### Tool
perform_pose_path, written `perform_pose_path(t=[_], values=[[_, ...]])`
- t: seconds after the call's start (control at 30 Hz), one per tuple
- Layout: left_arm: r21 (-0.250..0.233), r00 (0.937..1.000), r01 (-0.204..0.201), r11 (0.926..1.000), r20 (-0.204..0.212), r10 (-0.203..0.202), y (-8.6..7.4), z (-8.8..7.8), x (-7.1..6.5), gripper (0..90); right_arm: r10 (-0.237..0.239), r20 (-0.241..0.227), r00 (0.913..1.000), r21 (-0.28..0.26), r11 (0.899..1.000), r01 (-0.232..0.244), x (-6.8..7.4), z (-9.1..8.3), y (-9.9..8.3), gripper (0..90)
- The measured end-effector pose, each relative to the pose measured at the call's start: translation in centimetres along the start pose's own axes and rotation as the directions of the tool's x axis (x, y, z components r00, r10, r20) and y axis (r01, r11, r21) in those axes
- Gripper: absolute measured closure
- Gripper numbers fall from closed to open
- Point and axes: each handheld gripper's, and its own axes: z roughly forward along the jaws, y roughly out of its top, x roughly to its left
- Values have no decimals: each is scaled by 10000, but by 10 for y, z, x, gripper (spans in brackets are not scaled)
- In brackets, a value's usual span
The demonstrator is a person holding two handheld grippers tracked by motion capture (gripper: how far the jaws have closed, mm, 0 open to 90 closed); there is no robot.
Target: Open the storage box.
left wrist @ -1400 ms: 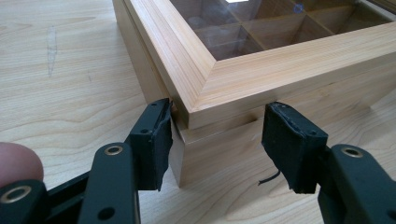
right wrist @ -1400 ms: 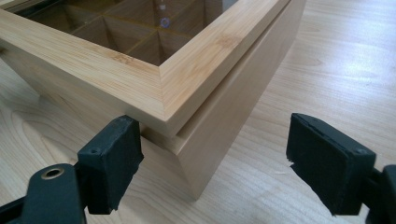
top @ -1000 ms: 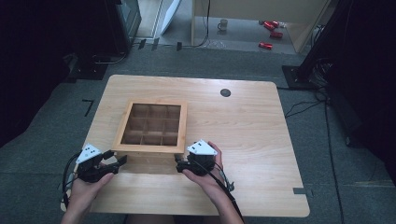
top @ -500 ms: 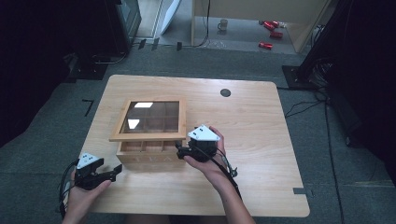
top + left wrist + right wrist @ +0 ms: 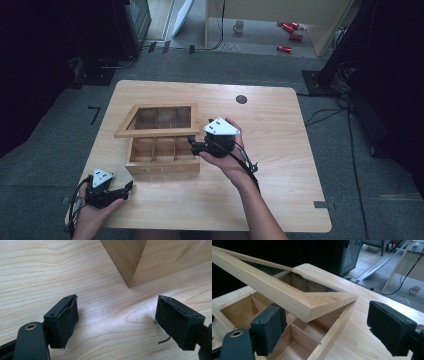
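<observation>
Lifted further than it was half a second ago, the lid (image 5: 159, 120) of the wooden tea box (image 5: 162, 157) now stands clear of the body along its front edge, hinged up at the back, so the near row of compartments lies open to the high view; a second ago the lid lay flat on the box. I judge the opening is well under way but not finished, since the lid is tilted rather than upright. The box sits toward the left middle of the table (image 5: 280, 165). The right gripper (image 5: 196, 145) is at the lid's front right corner, and in the right gripper view that corner (image 5: 322, 305) hangs between the two black jaws, which stand wide apart; the left jaw is tucked under the lid's edge, seemingly propping it rather than pinching it. The left gripper (image 5: 125, 187) has drawn back toward the near left edge of the table, apart from the box, its jaws also wide and empty; its own view looks at bare tabletop with a lower corner of the box (image 5: 130, 267) just ahead.
</observation>
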Motion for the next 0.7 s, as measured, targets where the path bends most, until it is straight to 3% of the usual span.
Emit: perform_pose_path(t=[0.5,0.7], values=[[-68,9997,159,9999,183,-158,-1,-1,3,193,-187,-235,9995,-717,9973,169,-19,17,43,164],[-83,9995,232,9997,239,-230,0,-1,3,193,64,-790,9969,-984,9950,-142,-32,33,48,210]])
